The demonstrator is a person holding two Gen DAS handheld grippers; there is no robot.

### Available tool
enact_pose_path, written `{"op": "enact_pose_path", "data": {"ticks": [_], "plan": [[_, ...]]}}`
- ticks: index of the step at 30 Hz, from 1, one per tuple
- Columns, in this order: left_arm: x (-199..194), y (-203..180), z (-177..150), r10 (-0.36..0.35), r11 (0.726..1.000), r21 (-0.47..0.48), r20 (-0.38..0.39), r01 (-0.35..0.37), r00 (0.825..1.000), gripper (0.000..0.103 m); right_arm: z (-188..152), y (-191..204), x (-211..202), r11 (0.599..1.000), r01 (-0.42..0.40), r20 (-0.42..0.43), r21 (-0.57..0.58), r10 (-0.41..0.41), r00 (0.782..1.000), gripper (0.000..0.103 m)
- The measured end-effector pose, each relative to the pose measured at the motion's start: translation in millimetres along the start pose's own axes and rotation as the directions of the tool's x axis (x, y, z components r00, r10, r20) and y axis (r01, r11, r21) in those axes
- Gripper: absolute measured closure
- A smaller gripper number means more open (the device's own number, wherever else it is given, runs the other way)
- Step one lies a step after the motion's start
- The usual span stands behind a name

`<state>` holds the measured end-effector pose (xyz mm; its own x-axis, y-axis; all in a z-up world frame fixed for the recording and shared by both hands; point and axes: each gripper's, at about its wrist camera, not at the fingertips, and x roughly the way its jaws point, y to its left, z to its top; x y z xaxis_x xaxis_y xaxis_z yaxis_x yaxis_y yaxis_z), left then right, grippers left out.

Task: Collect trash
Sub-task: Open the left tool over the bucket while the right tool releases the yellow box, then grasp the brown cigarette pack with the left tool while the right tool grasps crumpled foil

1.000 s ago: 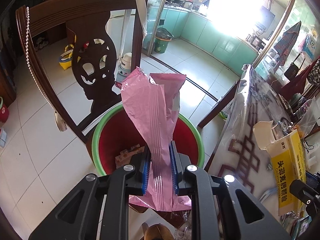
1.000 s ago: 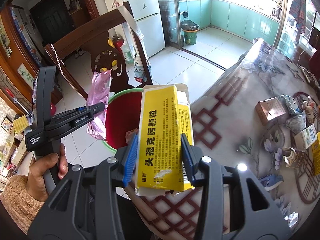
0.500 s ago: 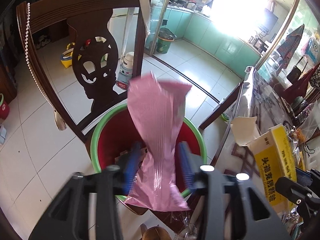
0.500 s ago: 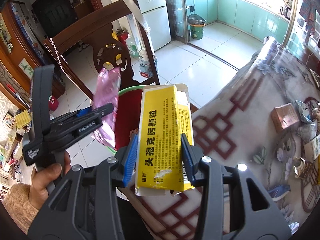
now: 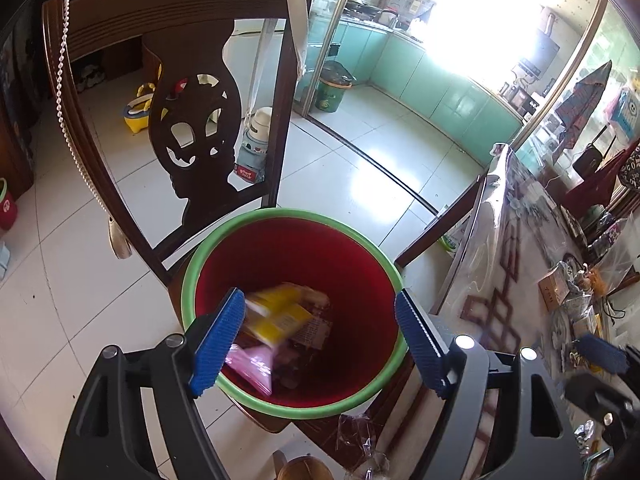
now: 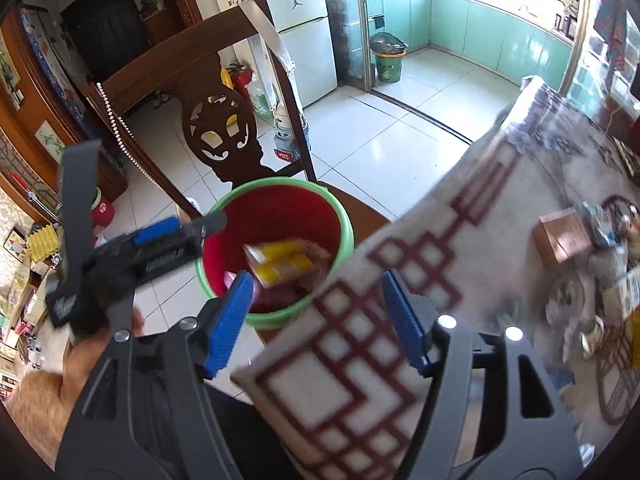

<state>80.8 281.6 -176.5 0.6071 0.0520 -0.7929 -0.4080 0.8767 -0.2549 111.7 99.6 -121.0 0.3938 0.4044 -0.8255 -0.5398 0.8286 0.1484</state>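
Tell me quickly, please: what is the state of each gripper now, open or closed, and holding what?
Left gripper: open, holding nothing, above the red bucket.
Right gripper: open, holding nothing; the yellow box is in the bucket.

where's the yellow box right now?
Inside the red bucket on the chair, seen in both wrist views: the yellow box lies on the trash, above the pink bag, between the open left gripper's fingers.

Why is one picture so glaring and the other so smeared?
Left wrist view: sunlight through the kitchen window washes that corner white. Right wrist view: motion blur smears the table and the yellow box inside the red bucket; both bend edges, fisheye-style.
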Motion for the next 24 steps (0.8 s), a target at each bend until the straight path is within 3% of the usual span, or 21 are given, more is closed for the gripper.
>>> {"op": "enact_pose_path", "data": {"ticks": [5, 11, 15, 18, 20, 24], "plan": [[0.3, -4.2, -1.6, 0.017, 0.999, 0.031, 0.002, -0.017, 1.0, 0.029, -46.0, -24.0, -38.2, 0.998, 0.048, 0.033, 0.028, -0.049, 0.998, 0.032], [0.1, -16.7, -5.4, 0.055, 0.995, 0.086, 0.007, -0.055, 0.998, 0.029, -106.6, -91.1, -78.3, 0.967, 0.181, 0.013, 0.178, -0.186, 0.982, 0.03], [-4.6, -30.0, -9.9, 0.087, 0.984, 0.151, 0.034, -0.091, 0.996, 0.029, -140.6, -141.0, -106.6, 0.913, 0.296, -0.014, 0.28, -0.304, 0.953, 0.018], [-6.4, -43.7, -14.8, 0.115, 0.968, 0.217, 0.048, -0.123, 0.992, 0.029, -175.0, -186.1, -121.8, 0.837, 0.394, -0.076, 0.38, -0.396, 0.915, 0.017], [-10.5, -54.6, -19.1, 0.118, 0.959, 0.252, 0.064, -0.13, 0.991, 0.029, -194.4, -211.7, -126.7, 0.796, 0.396, -0.099, 0.459, -0.397, 0.913, 0.017], [-17.3, -81.3, -35.6, -0.003, 0.967, 0.254, 0.017, -0.001, 1.0, 0.029, -221.8, -247.6, -124.3, 0.738, 0.394, -0.137, 0.548, -0.386, 0.912, 0.017]]}}
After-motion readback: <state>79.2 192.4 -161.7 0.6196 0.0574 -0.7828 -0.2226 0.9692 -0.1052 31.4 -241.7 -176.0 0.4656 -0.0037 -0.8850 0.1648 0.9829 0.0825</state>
